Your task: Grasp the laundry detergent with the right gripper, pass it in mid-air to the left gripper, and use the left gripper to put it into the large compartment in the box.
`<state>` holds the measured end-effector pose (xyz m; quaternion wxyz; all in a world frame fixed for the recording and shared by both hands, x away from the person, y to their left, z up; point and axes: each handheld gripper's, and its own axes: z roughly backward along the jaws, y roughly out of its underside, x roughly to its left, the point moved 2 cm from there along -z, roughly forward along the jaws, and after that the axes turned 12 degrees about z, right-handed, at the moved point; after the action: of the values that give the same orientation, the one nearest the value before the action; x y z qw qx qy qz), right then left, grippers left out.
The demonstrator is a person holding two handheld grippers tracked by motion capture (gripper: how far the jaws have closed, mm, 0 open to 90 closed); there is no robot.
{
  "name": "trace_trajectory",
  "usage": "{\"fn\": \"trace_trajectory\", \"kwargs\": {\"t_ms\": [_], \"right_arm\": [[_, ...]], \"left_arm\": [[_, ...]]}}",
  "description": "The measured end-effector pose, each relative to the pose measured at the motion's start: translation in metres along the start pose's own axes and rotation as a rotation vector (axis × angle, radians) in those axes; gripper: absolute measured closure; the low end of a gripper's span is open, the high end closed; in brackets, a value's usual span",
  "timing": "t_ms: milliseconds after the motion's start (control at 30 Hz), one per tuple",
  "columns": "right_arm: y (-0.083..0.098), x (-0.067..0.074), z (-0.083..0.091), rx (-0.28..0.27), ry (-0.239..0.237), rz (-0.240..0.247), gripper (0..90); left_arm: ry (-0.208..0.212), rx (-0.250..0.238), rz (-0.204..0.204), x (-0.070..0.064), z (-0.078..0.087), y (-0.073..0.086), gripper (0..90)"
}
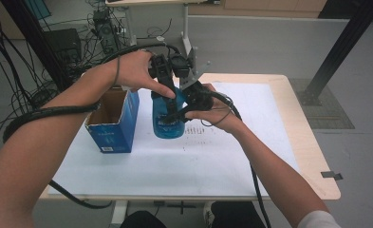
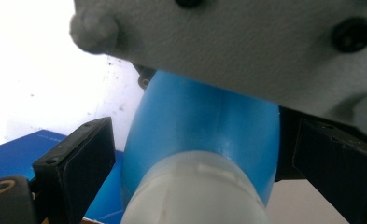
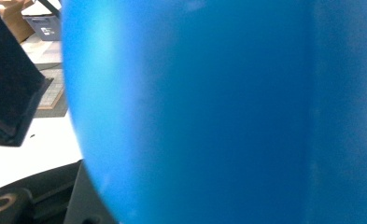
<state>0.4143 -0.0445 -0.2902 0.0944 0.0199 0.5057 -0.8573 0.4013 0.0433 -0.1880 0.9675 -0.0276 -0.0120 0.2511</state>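
Observation:
A blue bottle (image 1: 167, 124) stands on the white table (image 1: 222, 161), just right of an open blue cardboard box (image 1: 113, 128). My right gripper (image 1: 190, 105) comes in from the right and is shut on the bottle's body; in the right gripper view the blue bottle (image 3: 195, 112) hides one jaw. My left gripper (image 1: 168, 94) reaches down over the bottle's top. In the left gripper view its jaws straddle the bottle's shoulder (image 2: 200, 121), with the white cap (image 2: 195, 196) nearest the camera and a thin gap at the left pad (image 2: 85, 158).
The box sits near the table's left edge with its flaps up. The right gripper's grey plate (image 2: 228, 42) hangs across the top of the left gripper view. Cables and equipment (image 1: 94, 33) lie on the floor beyond the table. A black post (image 1: 345, 42) stands at the far right.

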Motion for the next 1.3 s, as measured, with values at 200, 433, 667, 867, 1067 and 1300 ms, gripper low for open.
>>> {"fn": "trace_trajectory", "kwargs": {"t_ms": [200, 433, 667, 867, 1067, 1300], "right_arm": [[-0.0004, 0.0006, -0.0004, 0.001, -0.003, 0.0, 43.4], [-0.0007, 0.001, -0.0003, 0.001, -0.003, 0.0, 43.4], [-0.0005, 0.0007, 0.0003, -0.001, -0.004, 0.002, 43.4], [-0.0002, 0.0011, 0.0009, 0.006, -0.005, -0.005, 43.4], [-0.0013, 0.0014, 0.0002, 0.006, -0.004, 0.014, 43.4], [-0.0017, 0.0022, 0.0006, 0.005, -0.008, 0.015, 43.4]], "left_arm": [[-0.001, 0.004, -0.001, -0.0002, 0.0001, 0.0003, 6.4], [-0.002, 0.004, 0.003, -0.0003, -0.0002, 0.0007, 6.4], [-0.008, 0.002, -0.002, 0.0001, -0.0001, 0.0006, 7.0], [-0.012, 0.001, -0.009, -0.0001, 0.0013, 0.0001, 9.5], [-0.013, 0.01, -0.019, -0.0016, 0.0005, -0.0008, 15.3], [-0.007, 0.02, -0.031, -0.0021, 0.0003, -0.0005, 24.0]]}}
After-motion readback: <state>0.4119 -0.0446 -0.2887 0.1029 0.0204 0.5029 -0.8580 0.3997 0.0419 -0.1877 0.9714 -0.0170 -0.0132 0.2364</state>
